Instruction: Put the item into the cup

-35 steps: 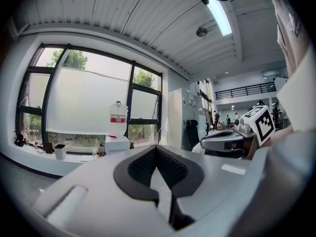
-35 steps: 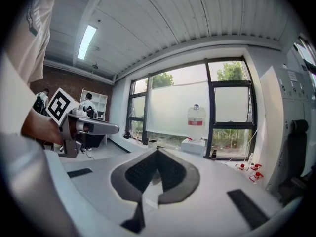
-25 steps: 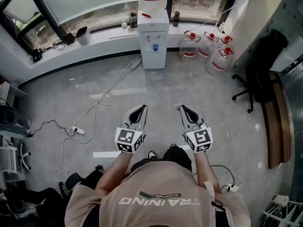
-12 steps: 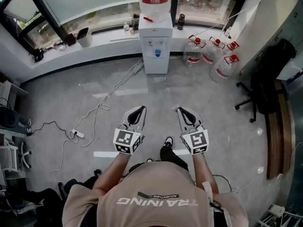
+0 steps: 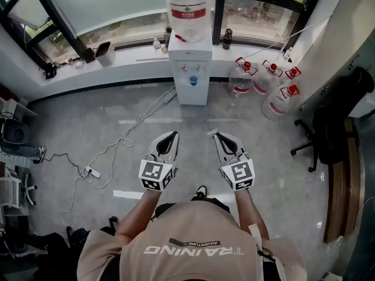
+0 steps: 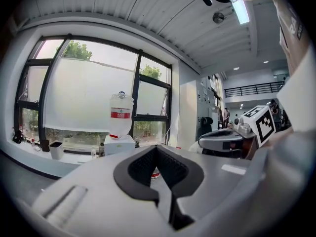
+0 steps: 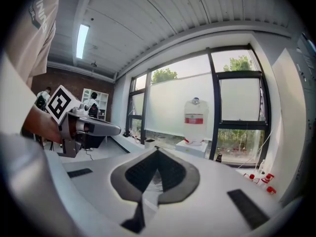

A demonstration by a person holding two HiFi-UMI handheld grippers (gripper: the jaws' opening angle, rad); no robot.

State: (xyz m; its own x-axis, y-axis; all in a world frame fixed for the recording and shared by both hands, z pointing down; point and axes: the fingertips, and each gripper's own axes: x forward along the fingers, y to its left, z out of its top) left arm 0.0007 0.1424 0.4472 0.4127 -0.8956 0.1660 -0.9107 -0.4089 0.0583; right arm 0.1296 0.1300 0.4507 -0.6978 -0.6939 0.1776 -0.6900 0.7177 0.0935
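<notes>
Bright daylight throughout, with heavy fisheye in your two gripper views.
Your light comes through the windows (image 5: 117,7), which blow out to near white. A ceiling strip lamp (image 7: 81,41) adds glare, and the grey floor (image 5: 88,116) carries pale reflections and only faint shadows. Both gripper views bend and go black at the corners. The left gripper (image 6: 157,147) and right gripper (image 7: 157,151) look soft close to the lens.

Left hand-held gripper (image 5: 173,134), right hand-held gripper (image 5: 215,135), both closed, empty
</notes>
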